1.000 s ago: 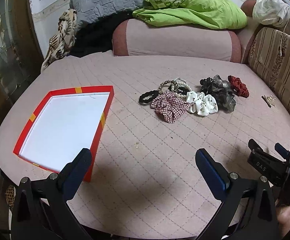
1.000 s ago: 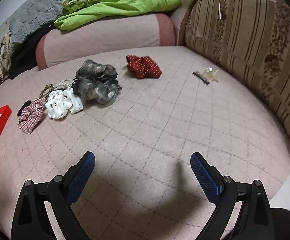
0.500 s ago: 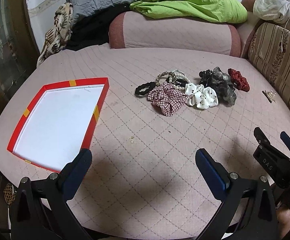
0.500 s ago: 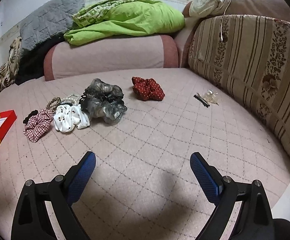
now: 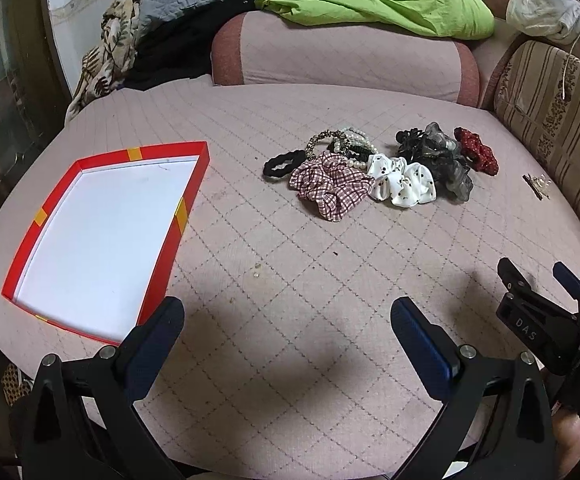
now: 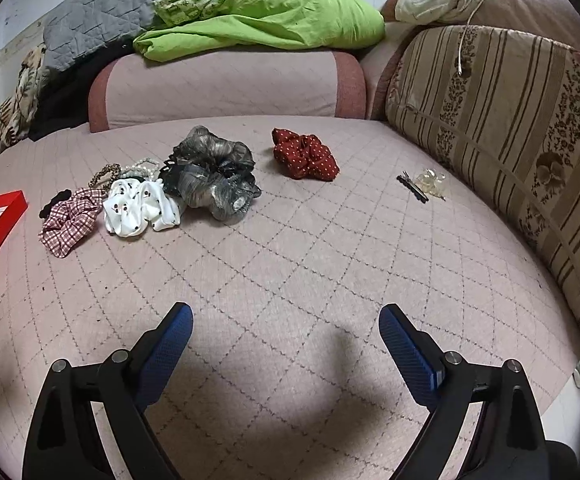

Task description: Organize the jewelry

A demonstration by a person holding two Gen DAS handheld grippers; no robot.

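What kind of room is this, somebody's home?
Most likely a home living room or bedroom: a quilted pink cushion surface with a striped sofa backrest, a crumpled green blanket on the bolster behind, and hair scrunchies scattered about.

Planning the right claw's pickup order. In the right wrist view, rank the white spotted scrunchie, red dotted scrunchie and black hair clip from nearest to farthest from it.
From the right claw, open and empty:
1. White spotted scrunchie, ahead left.
2. Black hair clip, ahead right, near the striped cushion.
3. Red dotted scrunchie, farthest back, near centre.
The first two are close to call.
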